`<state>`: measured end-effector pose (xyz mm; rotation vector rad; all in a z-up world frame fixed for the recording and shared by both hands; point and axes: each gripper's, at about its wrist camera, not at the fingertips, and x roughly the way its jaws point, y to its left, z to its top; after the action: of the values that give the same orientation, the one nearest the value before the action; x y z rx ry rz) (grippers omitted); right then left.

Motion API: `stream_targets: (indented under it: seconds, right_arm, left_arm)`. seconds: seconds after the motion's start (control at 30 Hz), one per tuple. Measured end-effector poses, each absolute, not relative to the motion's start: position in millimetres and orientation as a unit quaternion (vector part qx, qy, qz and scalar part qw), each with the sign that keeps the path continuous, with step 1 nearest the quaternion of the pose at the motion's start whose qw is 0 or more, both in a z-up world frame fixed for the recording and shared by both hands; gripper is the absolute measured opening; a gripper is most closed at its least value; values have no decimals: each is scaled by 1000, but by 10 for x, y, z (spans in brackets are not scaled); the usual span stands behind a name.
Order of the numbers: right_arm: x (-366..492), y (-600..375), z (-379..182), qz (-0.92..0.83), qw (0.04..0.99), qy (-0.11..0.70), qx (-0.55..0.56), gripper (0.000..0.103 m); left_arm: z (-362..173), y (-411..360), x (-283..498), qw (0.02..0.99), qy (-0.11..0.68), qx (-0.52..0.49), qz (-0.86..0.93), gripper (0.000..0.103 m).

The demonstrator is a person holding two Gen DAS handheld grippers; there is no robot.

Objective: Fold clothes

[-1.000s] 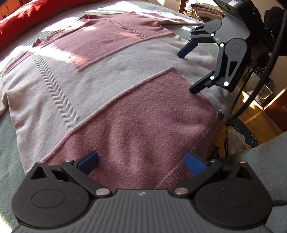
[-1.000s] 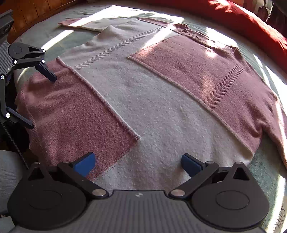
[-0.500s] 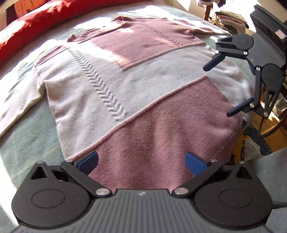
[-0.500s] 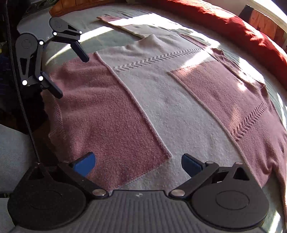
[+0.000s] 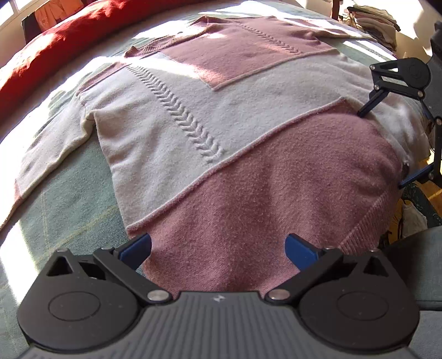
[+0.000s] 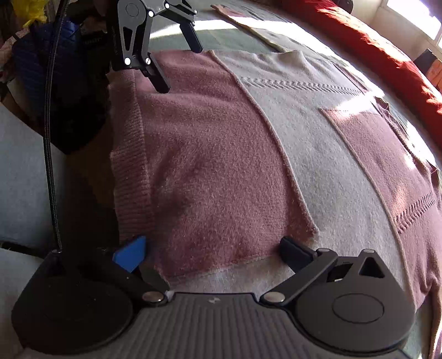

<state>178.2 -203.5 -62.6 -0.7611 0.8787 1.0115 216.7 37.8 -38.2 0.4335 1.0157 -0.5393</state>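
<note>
While both of your grippers sit at the near hem, the sweater [image 5: 229, 118] lies spread flat, front up, on a pale green bedspread [image 5: 63, 198], its pink and cream blocks smooth and unfolded. Your left gripper [image 5: 218, 245] has its fingers spread wide, one blue pad [image 5: 136, 247] at the left side edge of the lower pink panel, the other over that panel near the ribbed hem; nothing is between them. Your right gripper [image 6: 212, 248] is likewise released, its blue pad [image 6: 129, 252] just off the ribbed hem and its dark pad [image 6: 292, 248] by the corner where pink meets cream. Whether either gripper touches the knit cannot be told. From the left wrist view, the cream sleeve [image 5: 47, 154] lies out to the side on the bedspread. A red cushion [image 5: 55, 47] runs along the far edge of the bed beyond the collar. A stack of folded clothes [image 5: 373, 22] stands off the far right corner.
</note>
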Motion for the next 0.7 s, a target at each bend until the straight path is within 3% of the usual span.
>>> stream_targets:
  seconds: [0.37, 0.53, 0.7]
  right_arm:
    - [2007, -2144, -460, 396, 769, 387, -318, 103]
    - [2106, -2280, -525, 357, 781, 417, -300, 103]
    - [2083, -2371, -531, 338, 783, 441, -280, 103]
  left_arm:
    - [-372, 21, 1890, 823, 424, 237, -294, 102]
    - [-392, -115, 1634, 783, 439, 230, -376, 102]
    - [-530, -253, 1425, 715, 504, 191, -444, 102]
